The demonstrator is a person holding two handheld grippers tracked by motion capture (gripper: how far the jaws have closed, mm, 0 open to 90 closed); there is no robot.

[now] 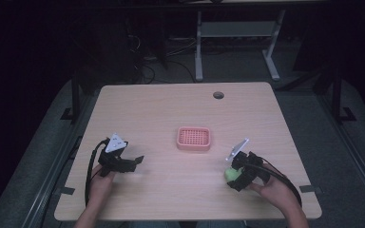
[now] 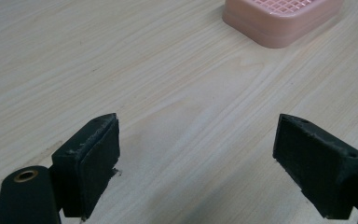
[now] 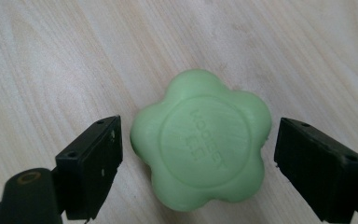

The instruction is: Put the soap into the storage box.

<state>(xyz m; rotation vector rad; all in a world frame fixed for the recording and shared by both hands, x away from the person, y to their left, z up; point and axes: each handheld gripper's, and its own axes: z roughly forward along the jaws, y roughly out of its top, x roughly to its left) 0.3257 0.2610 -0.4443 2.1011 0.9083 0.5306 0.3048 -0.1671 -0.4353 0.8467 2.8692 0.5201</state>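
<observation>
A green flower-shaped soap (image 3: pixel 200 140) lies flat on the wooden table, at the front right (image 1: pixel 230 174). My right gripper (image 3: pixel 198 156) is open with one jaw on each side of the soap, small gaps showing on both sides; it sits low over the soap (image 1: pixel 235 176). A pink soap dish (image 1: pixel 194 138) with a grid top rests near the table's middle, and its corner appears in the left gripper view (image 2: pixel 284 18). My left gripper (image 2: pixel 198 158) is open over bare wood at the front left (image 1: pixel 135 161), nothing between its jaws.
The light wooden table (image 1: pixel 171 109) has a round cable hole (image 1: pixel 218 95) near its far edge. Beyond it stands a white desk frame (image 1: pixel 237 42) on dark floor with cables. Both hands rest near the front edge.
</observation>
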